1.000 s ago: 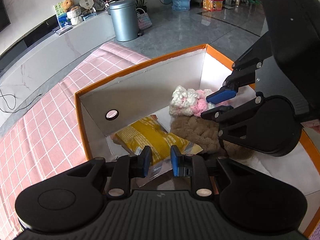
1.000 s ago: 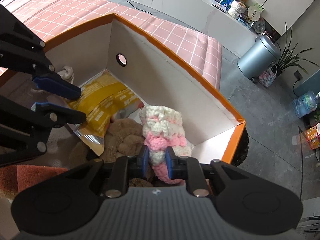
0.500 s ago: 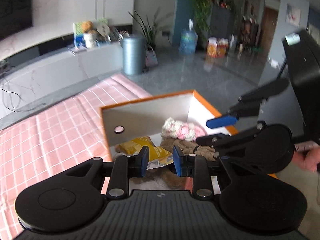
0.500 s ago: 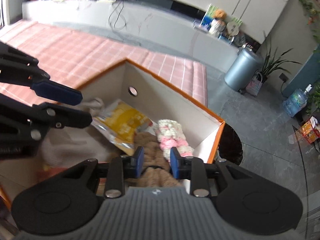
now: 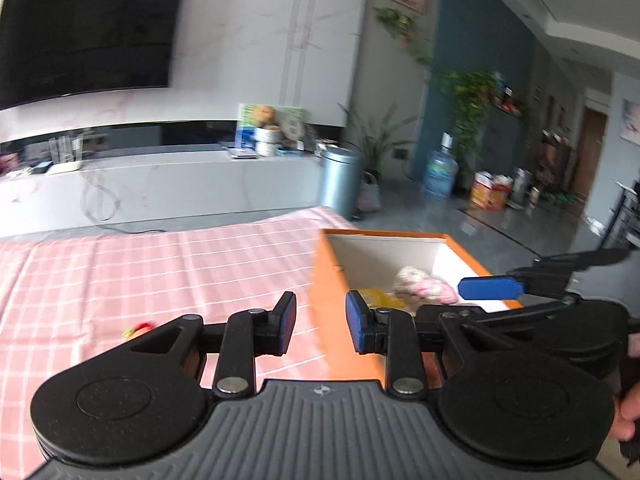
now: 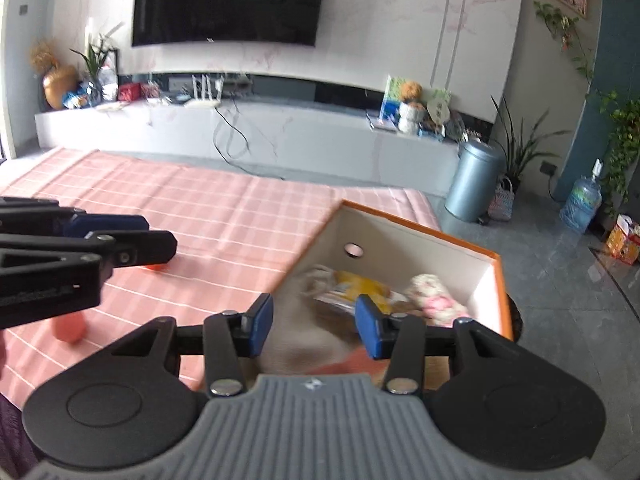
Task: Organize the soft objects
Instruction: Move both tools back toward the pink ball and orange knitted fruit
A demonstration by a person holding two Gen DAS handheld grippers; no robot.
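Observation:
An orange box (image 6: 420,226) with white inner walls stands on the pink checked cloth (image 6: 208,216). Inside it lie a pink-and-white knitted piece (image 6: 436,298), a yellow packet (image 6: 360,284) and a blurred brown plush (image 6: 308,340). My right gripper (image 6: 314,326) hangs over the box's near left corner with its jaws opening and nothing between them. My left gripper (image 5: 321,322) is open and empty, just left of the box (image 5: 384,234), above the cloth. The knitted piece (image 5: 424,286) and packet (image 5: 376,296) show there too. A small red-and-yellow object (image 5: 138,328) lies on the cloth.
Two small orange-red things (image 6: 154,267) (image 6: 70,328) lie on the cloth under the left gripper (image 6: 120,240). The box sits at the table's right end, with grey floor beyond. A metal bin (image 6: 472,180) and a low white TV bench (image 6: 240,132) stand behind.
Both grippers have lifted out of the box and swung back and left toward the cloth. The right gripper let go of the knitted piece and its jaws have widened.

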